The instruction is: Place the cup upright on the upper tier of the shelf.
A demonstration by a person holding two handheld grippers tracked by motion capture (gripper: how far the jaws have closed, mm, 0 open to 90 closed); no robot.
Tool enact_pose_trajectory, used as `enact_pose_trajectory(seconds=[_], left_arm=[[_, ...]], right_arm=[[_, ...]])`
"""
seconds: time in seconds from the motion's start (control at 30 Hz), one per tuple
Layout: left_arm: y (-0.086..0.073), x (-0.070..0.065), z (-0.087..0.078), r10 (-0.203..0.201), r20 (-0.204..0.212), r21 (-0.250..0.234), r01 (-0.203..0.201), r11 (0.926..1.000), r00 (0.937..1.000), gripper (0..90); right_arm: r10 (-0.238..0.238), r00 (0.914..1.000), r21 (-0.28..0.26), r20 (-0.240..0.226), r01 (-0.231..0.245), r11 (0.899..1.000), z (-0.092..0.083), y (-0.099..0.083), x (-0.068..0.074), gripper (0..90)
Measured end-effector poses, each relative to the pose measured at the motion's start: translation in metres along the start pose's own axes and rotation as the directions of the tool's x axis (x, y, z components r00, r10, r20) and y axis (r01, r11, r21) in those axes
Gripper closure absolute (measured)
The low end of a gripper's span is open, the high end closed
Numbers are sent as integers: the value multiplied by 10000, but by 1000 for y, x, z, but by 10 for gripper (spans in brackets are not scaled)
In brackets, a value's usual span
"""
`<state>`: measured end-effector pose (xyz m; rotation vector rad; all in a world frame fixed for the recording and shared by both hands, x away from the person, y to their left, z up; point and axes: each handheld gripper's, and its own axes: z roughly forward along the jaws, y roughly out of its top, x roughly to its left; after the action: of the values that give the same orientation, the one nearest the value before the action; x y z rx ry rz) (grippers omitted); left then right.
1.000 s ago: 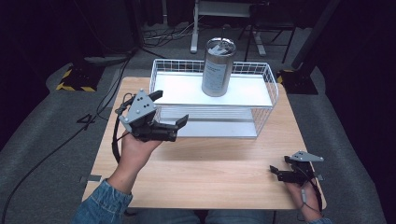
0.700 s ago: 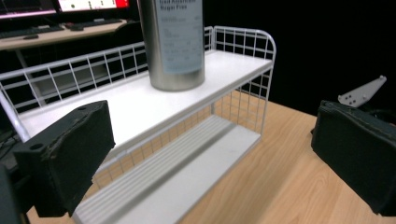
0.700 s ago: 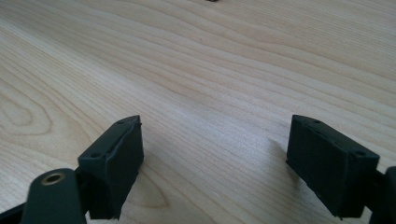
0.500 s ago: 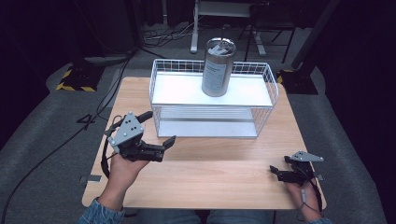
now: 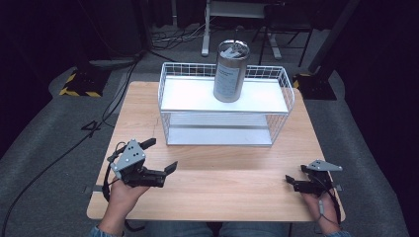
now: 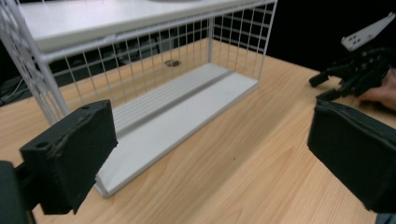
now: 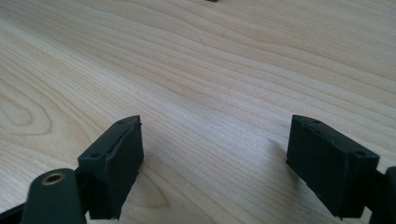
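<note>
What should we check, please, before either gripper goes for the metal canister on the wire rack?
1. Left gripper open and holding nothing: ok.
2. Right gripper open and holding nothing: ok.
3. Metal canister upright on the white wire rack's top shelf: ok.
4. Lower shelf bare: ok.
5. Wooden table bare between grippers and rack: ok.
6. Canister lid firmly closed: cannot tell.
</note>
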<state>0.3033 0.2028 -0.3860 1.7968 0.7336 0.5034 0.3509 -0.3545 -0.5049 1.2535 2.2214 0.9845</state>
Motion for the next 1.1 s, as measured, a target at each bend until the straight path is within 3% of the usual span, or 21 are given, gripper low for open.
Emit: enact_pose_trajectory(seconds=[0.2, 0.47, 0.53, 0.7, 0.93, 0.97, 1.0, 1.03, 1.1], left_arm=[[-27, 0, 8, 61, -196, 877, -43, 9961, 9998, 56], [-63, 3, 27, -321, -615, 2080, 442, 9771, 9976, 56], [-70, 4, 32, -351, -682, 2446, 508, 9683, 9971, 56], [-84, 8, 41, -323, -921, 3436, 622, 9370, 9952, 71], [-99, 12, 51, -284, -1156, 4526, 781, 8883, 9929, 90], [-102, 13, 53, -352, -1151, 4586, 846, 8846, 9927, 93], [-103, 13, 54, -465, -1206, 4719, 984, 8762, 9916, 95], [-105, 13, 55, -448, -1205, 4774, 975, 8733, 9917, 95], [-107, 14, 55, -430, -1189, 4616, 935, 8821, 9920, 78]], right_arm=[[0, 10000, 1, 0, 0, 10000, 0, 0, 0, 189], [1, 10000, 0, 0, -1, 10000, 0, 0, 0, 189], [1, 10000, -2, 1, -1, 10000, 0, 0, 0, 189], [2, 10000, 0, -2, -2, 10000, 0, 0, 0, 189], [0, 10000, 1, -3, 0, 10000, 0, 0, 0, 189], [2, 10000, -1, -1, -2, 10000, 0, 0, 0, 189], [3, 10000, -1, -1, -3, 10000, 0, 0, 0, 189], [-1, 10000, 0, -2, 1, 10000, 0, 0, 0, 189], [-5, 10000, 0, -2, 5, 10000, 0, 0, 0, 189]])
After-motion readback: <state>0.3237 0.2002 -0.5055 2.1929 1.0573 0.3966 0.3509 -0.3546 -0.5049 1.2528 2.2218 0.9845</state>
